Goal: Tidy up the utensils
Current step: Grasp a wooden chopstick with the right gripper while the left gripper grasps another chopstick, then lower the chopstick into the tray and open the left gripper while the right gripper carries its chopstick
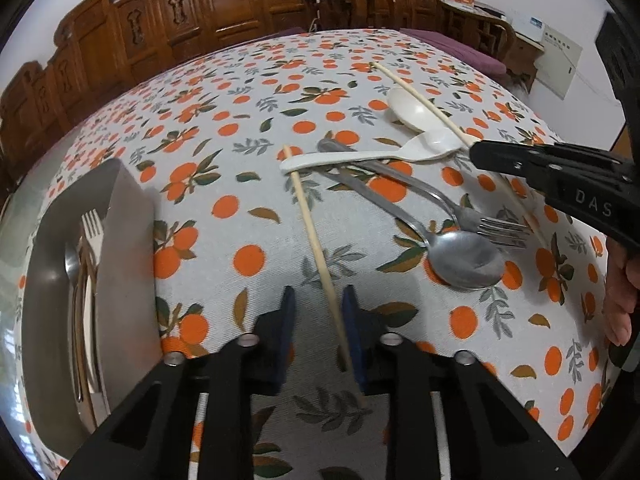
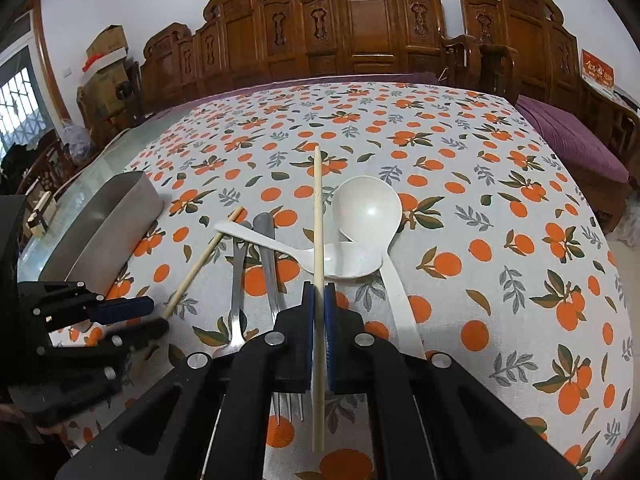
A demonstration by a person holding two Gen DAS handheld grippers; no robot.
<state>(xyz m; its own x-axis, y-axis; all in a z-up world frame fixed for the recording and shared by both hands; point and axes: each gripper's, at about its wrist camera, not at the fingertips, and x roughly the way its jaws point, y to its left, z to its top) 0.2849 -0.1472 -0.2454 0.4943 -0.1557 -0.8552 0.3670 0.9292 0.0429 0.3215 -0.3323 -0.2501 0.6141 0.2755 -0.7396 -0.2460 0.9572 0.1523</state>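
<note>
In the left wrist view my left gripper (image 1: 319,300) is open with a wooden chopstick (image 1: 316,248) lying on the cloth between its fingers. In the right wrist view my right gripper (image 2: 319,292) is shut on a second chopstick (image 2: 318,216), which points away over two white plastic spoons (image 2: 366,204). A metal fork (image 1: 492,224) and metal spoon (image 1: 464,260) lie crossed under the smaller white spoon (image 1: 420,148). The metal tray (image 1: 124,240) at the left holds a fork (image 1: 92,226) and other utensils. The left gripper also shows at the left of the right wrist view (image 2: 132,312).
The table carries an orange-print cloth (image 2: 480,200). Carved wooden chairs (image 2: 360,20) stand along the far side. A purple cushion (image 2: 572,148) lies at the right. Boxes (image 2: 104,56) are stacked at the far left by a window.
</note>
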